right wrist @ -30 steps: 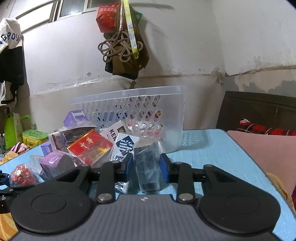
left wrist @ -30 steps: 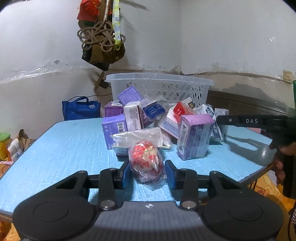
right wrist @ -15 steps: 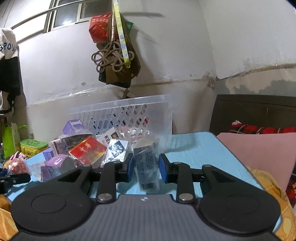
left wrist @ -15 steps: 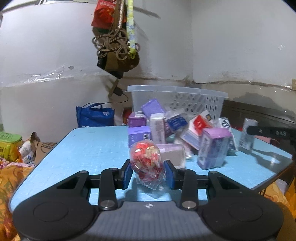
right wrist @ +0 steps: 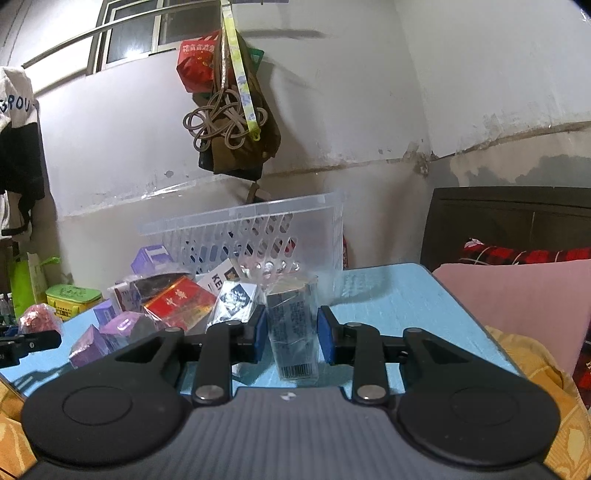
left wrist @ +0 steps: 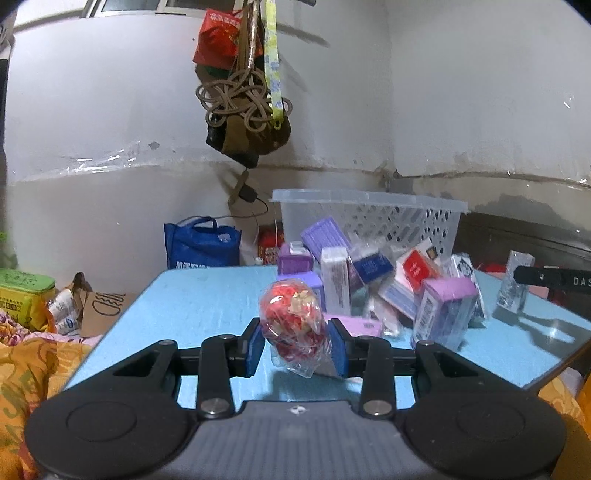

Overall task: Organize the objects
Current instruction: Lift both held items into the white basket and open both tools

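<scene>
Red-filled pouch in left gripper's clamp; wrapped box in right gripper's, barcode only there.

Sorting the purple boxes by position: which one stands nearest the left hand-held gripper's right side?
The tall purple box standing upright at the pile's front right; the other purple boxes sit farther back toward the basket.

White stained walls, barred window, dark headboard, hanging bags

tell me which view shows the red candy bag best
The left wrist view: the red candy bag sits large and centred between the left gripper's jaws. The right wrist view shows it only small and blurry at the far left edge.
</scene>
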